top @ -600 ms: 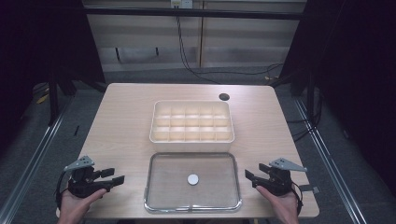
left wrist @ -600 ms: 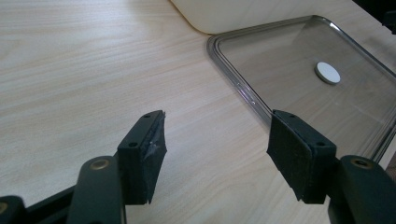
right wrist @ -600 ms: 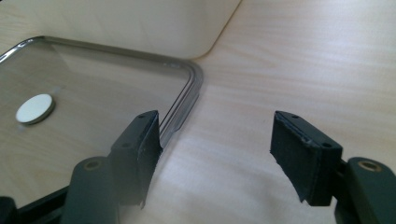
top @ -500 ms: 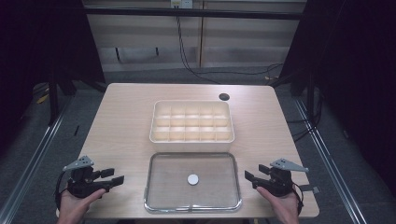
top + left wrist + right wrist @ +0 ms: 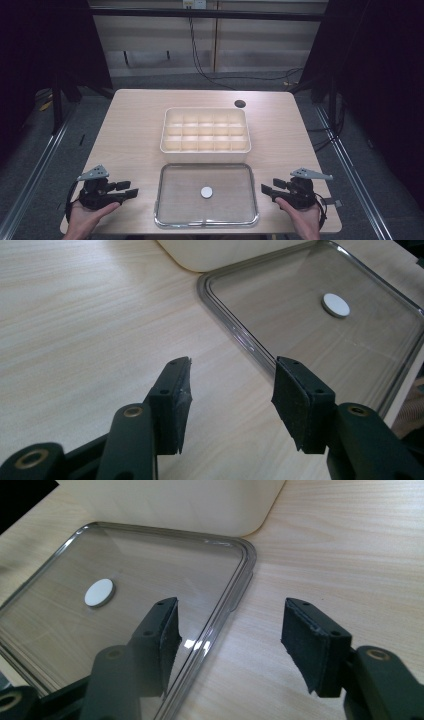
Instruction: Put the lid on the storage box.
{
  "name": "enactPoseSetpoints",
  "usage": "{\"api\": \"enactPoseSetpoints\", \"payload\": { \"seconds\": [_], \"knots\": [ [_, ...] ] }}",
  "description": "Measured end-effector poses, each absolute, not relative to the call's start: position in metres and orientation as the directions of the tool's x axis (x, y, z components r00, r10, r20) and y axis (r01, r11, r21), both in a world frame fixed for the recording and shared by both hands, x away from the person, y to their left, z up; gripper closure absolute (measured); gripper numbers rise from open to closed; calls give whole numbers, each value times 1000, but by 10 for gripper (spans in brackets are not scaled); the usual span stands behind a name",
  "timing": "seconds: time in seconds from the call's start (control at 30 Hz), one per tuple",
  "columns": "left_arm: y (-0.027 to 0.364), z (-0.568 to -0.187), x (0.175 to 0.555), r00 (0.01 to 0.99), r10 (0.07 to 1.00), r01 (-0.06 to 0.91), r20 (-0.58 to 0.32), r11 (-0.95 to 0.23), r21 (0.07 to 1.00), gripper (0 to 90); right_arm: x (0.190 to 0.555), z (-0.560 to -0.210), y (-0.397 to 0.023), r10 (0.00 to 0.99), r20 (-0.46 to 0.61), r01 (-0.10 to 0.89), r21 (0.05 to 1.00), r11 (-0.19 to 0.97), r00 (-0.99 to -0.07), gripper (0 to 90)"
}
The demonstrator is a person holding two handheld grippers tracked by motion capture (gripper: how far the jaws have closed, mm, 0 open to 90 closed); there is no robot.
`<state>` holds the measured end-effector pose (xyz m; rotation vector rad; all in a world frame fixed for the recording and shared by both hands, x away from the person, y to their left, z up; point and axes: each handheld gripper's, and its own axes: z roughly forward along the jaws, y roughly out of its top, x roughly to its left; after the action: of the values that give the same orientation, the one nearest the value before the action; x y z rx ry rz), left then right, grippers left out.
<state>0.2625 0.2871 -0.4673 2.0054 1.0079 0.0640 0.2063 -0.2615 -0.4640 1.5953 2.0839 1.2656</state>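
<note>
Both jaw pairs spread, nothing between them. Left gripper [image 5: 131,190] and right gripper [image 5: 266,190] flank the clear lid [image 5: 207,195], same spots as half a second back; no change. Lid lies flat just in front of the compartment box [image 5: 205,129], untouched. My guess: lifting it comes next.

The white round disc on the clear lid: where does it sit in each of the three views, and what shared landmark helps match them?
High view: the white disc sits low and centre, in the middle of the clear lid.
Left gripper view: upper right, beyond the right-hand jaw.
Right gripper view: left of centre, above the left-hand jaw.
Shared landmark: the cream compartment box just beyond the lid, at the top edge of both gripper views.
</note>
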Motion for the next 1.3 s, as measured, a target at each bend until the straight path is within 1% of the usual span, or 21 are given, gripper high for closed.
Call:
{"api": "enactPoseSetpoints", "payload": {
  "seconds": [0.07,0.17,0.2,0.3,0.37,0.4,0.47,0.5,0.57,0.63,0.67,0.8,0.83,0.87,0.9,1.0,1.03,1.1,1.2,1.23,1.3],
  "knots": [
    [286,-467,265,666,676,638,-316,-295,712,492,207,-464,-260,872,305,680,732,43,-383,415],
    [281,-468,270,661,681,644,-316,-299,704,500,212,-463,-257,865,300,684,727,65,-401,440],
    [277,-466,273,666,686,635,-292,-316,705,533,215,-461,-254,860,303,681,730,68,-411,468],
    [274,-463,277,672,676,632,-302,-311,710,521,219,-458,-252,858,298,681,728,78,-417,474],
    [272,-458,281,680,674,617,-287,-317,720,520,225,-454,-250,855,303,683,726,79,-421,472],
    [269,-453,287,674,675,624,-300,-304,720,517,227,-452,-249,855,303,683,726,78,-420,471],
    [266,-451,290,666,687,625,-290,-301,720,547,229,-451,-249,855,300,679,730,80,-423,472],
    [261,-448,294,668,693,618,-270,-315,721,558,233,-448,-247,855,300,679,729,81,-424,479],
    [258,-447,296,672,689,616,-272,-315,722,575,238,-447,-247,849,318,682,729,65,-421,497],
    [251,-446,298,685,683,605,-255,-338,721,579,241,-447,-246,847,319,681,729,67,-425,503],
    [246,-447,299,697,674,598,-246,-356,718,581,246,-447,-245,853,309,685,725,74,-420,523],
    [243,-453,299,696,671,602,-257,-350,718,577,254,-451,-241,860,298,686,723,79,-414,547],
    [241,-461,299,688,672,619,-273,-347,705,570,255,-454,-241,860,297,686,723,80,-414,549],
    [241,-461,299,688,672,619,-273,-347,705,562,255,-454,-241,860,297,686,723,80,-414,549],
    [239,-468,299,699,663,621,-268,-377,687,552,258,-462,-240,860,312,699,712,70,-404,560],
    [238,-473,298,699,665,626,-263,-391,674,532,259,-468,-239,860,315,709,701,74,-402,570],
    [240,-476,299,694,667,633,-270,-386,671,503,260,-471,-237,863,303,713,695,90,-405,578],
    [242,-478,300,689,665,642,-288,-376,668,493,262,-476,-235,868,284,714,692,108,-407,589],
    [240,-482,298,689,667,647,-283,-390,655,493,263,-482,-233,869,281,720,684,116,-407,605],
    [236,-485,296,699,660,643,-276,-411,646,494,263,-483,-232,874,271,722,681,122,-404,603],
    [235,-486,295,702,655,641,-279,-412,647,510,263,-486,-231,879,261,724,678,127,-398,604]
  ]
}}
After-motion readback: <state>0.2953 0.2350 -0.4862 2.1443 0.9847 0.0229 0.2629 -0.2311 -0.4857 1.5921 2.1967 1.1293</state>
